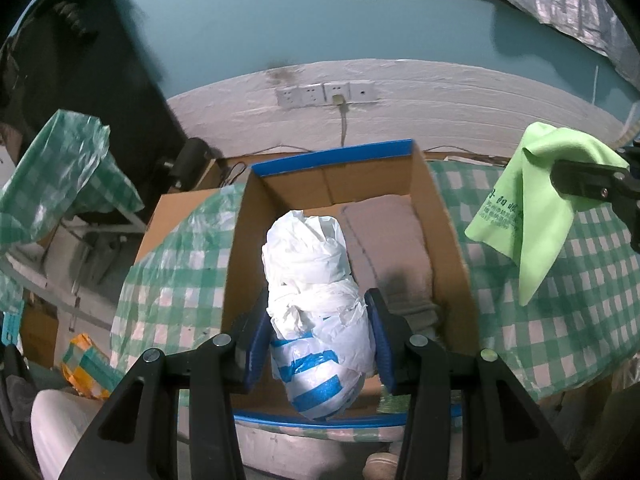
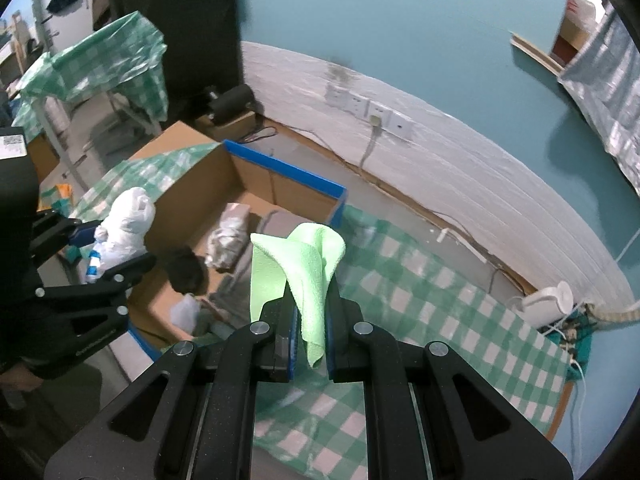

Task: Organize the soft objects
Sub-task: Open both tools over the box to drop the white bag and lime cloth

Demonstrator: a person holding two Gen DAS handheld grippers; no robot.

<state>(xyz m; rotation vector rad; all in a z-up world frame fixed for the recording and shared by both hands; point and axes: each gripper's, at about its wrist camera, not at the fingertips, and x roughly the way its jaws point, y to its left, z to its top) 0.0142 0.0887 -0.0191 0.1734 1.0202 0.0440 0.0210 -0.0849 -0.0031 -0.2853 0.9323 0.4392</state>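
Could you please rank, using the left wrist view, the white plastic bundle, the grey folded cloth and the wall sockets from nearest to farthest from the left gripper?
1. White plastic bundle: clamped between the left gripper fingers.
2. Grey folded cloth: inside the cardboard box, right of the bundle.
3. Wall sockets: on the white wall band behind the box.

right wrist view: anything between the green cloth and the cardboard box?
Nothing. In the right wrist view only bare checkered tablecloth separates the green cloth, clamped in the right hand-held gripper, from the cardboard box.

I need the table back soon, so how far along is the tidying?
Done: a grey cloth and a wrapped bundle lie in the cardboard box. In hand: left gripper holds a plastic-bag bundle above it; right gripper holds a green cloth. Left: dropping both in.
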